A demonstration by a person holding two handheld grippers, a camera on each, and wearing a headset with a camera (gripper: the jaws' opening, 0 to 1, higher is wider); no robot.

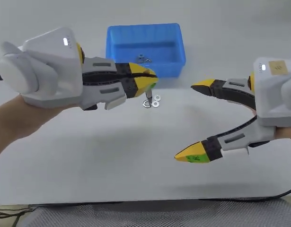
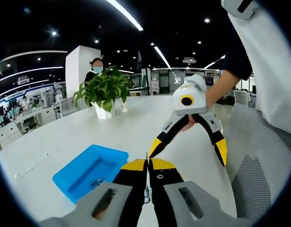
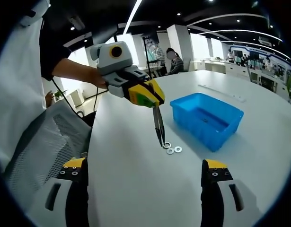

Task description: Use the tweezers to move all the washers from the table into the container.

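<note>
We have the left gripper point(image 1: 154, 79) clamped shut on the tweezers point(image 3: 158, 124), which hang from its yellow tips with their points down among three washers point(image 1: 156, 104) on the white table point(image 1: 112, 156). The points look nearly together at the washer closest to them, but we cannot tell whether that washer is actually pinched. The blue container point(image 1: 171, 68) sits near the group, at 12 o'clock from it in the head view, with a few washers point(image 1: 144, 58) already lying on its floor. The right gripper point(image 1: 196, 121) waits at about 4 o'clock from the group, its jaws wide apart and holding nothing. To do this pick well, we would take one washer alone, with the points astride its ring so that they bite the metal and do not slide across it. We would keep the squeeze even and lift straight up, since the three lie close together and a sideways drag would likely scatter the other two. Then we would clear the near wall, carry toward 12 o'clock, and let go low over the floor so the washer does not bounce out. As for writing, we can read none. We see a small green sticker on a yellow jaw tip, a tan square patch on the right gripper's housing and a small lit mark on the left one's, all too small to show any lettering, and no brand on the container.
</note>
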